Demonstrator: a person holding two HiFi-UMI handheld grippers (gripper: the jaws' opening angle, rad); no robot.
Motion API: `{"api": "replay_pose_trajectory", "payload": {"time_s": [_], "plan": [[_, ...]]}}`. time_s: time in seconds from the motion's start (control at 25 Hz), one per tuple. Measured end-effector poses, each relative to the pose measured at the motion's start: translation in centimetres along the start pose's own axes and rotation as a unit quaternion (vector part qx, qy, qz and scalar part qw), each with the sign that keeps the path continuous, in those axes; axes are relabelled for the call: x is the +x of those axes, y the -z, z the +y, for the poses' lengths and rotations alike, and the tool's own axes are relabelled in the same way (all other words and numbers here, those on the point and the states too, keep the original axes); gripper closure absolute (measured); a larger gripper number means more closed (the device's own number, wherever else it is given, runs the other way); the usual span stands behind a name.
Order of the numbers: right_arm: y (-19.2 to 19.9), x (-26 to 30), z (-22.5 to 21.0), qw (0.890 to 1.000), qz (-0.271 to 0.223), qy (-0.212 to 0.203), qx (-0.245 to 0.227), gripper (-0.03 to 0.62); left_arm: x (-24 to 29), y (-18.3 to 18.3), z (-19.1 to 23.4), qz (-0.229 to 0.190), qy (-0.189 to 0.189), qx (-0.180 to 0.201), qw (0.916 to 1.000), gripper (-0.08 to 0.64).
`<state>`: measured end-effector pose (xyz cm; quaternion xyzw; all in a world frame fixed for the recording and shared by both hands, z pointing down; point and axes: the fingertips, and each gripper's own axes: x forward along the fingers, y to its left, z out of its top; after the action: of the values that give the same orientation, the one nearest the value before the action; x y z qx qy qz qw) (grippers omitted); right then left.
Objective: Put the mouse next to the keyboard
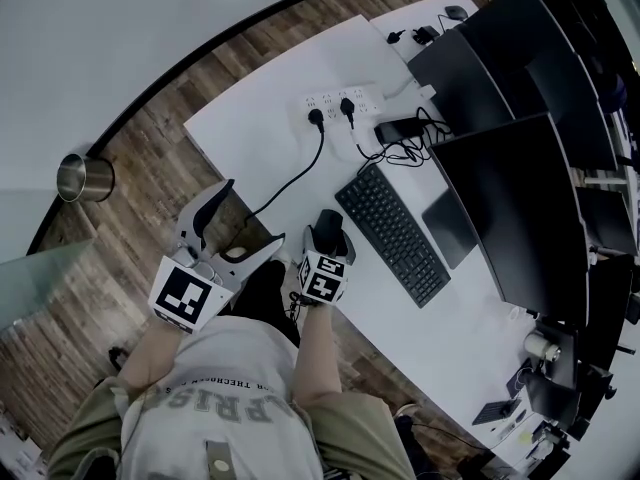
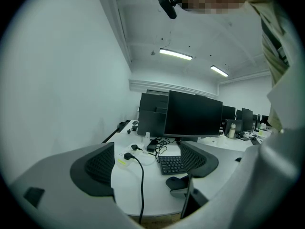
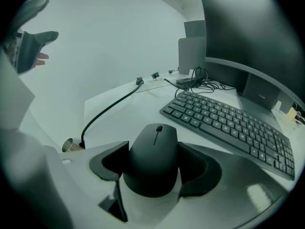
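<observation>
A black mouse (image 3: pixel 152 159) lies on the white table (image 1: pixel 270 98) near its front edge, left of the black keyboard (image 1: pixel 392 233). My right gripper (image 3: pixel 153 151) reaches down over it. Its dark pads (image 3: pixel 112 162) flank the mouse's two sides closely, and the mouse rests on the table. From the head view the mouse (image 1: pixel 331 222) shows just beyond the right gripper (image 1: pixel 328 238). My left gripper (image 1: pixel 250 213) hovers off the table's left front corner, open and empty. In the left gripper view the mouse (image 2: pixel 177 181) and keyboard (image 2: pixel 170 164) sit between its spread jaws (image 2: pixel 147 149).
A black cable (image 1: pixel 290 183) runs from a power strip (image 1: pixel 340 100) over the table's edge, left of the mouse. Dark monitors (image 1: pixel 520 208) stand behind the keyboard (image 3: pixel 228 123). A metal bin (image 1: pixel 85 176) sits on the wooden floor to the left.
</observation>
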<state>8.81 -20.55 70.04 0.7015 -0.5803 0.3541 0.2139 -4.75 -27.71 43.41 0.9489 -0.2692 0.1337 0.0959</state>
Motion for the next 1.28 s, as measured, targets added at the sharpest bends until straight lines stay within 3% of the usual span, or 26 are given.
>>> {"api": "replay_pose_trajectory", "payload": {"time_s": [0.44,0.76,0.96,1.28], "plan": [[-0.4,-0.4,-0.4,0.999,-0.021,0.016,0.039,0.278,-0.3,-1.0,-0.5,-0.009,0.034,0.02,0.9992,0.145],[-1.9,-3.1,-2.3,0.992,-0.07,0.067,0.077,0.278,-0.3,-1.6,-1.8,-0.014,0.083,0.036,0.9958,0.144],[-2.1,-6.1,-4.7,0.981,-0.101,0.117,0.116,0.279,-0.1,-2.0,-3.5,-0.012,0.131,0.051,0.99,0.144],[0.6,-12.8,-9.7,0.952,-0.132,0.21,0.178,0.279,0.4,-1.4,-9.0,0.0,0.223,0.074,0.972,0.146]]}}
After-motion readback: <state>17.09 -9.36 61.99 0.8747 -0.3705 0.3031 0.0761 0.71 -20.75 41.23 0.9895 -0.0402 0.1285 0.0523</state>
